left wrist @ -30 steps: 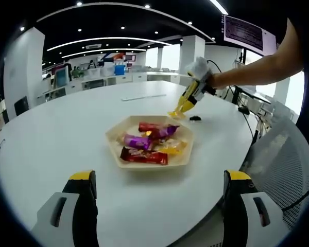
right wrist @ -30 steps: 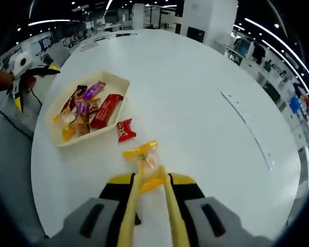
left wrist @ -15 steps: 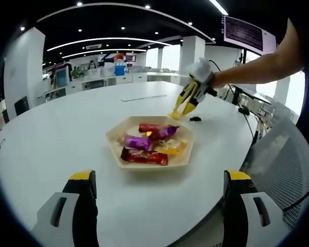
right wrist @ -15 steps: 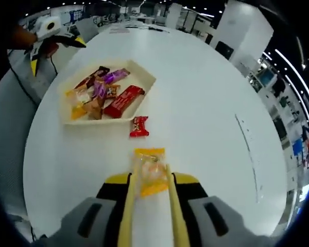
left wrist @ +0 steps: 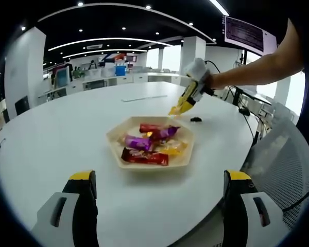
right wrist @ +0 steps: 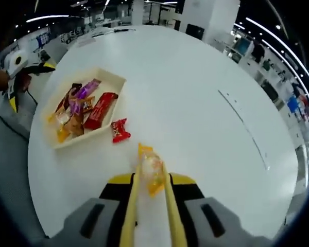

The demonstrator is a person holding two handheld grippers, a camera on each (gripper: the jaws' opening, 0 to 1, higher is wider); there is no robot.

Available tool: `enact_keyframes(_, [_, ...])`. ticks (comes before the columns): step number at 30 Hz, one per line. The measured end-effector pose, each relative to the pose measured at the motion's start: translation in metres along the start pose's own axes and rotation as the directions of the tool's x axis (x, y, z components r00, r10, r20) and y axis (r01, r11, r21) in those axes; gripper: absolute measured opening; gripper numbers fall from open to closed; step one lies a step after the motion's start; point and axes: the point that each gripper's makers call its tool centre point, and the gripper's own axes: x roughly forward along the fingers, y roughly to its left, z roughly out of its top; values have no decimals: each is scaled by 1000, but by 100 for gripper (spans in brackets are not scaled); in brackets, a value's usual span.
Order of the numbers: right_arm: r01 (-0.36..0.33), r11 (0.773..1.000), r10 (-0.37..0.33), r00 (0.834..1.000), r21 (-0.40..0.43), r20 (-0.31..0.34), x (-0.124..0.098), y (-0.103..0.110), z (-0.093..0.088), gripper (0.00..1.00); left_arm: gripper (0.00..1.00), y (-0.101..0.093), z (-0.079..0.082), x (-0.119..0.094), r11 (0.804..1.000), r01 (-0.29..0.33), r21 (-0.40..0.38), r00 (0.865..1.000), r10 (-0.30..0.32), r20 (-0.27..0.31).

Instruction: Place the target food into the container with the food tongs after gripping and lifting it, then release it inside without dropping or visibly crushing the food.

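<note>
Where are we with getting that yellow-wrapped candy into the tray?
Done: the right claw has the tongs pinched on the yellow candy, apparently lifted off the table. In hand: carrying it. Left: move over the tray and release inside. A red candy lies outside the tray.

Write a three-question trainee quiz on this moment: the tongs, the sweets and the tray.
1. True or false: the yellow-wrapped sweet is pinched between the yellow tongs in the right gripper.
2. Where is the small red sweet? A: inside the tray. B: on the table beside the tray. C: in the tongs.
3. Fill in: the left gripper holds ____.

Key: 1 true; 2 B; 3 nothing, its jaws stand wide apart.
</note>
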Motion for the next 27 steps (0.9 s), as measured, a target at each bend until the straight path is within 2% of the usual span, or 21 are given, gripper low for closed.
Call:
enact_keyframes(11, [-8,993,-5,994,117,106,-23,-5,21,24,100,-1,1,0,1000,6,11,1000,-6,3])
enact_keyframes(27, [7,995,-21,988,96,151,-39,-2,42,24,100,-1,2,0,1000,6,18,1000,-6,6])
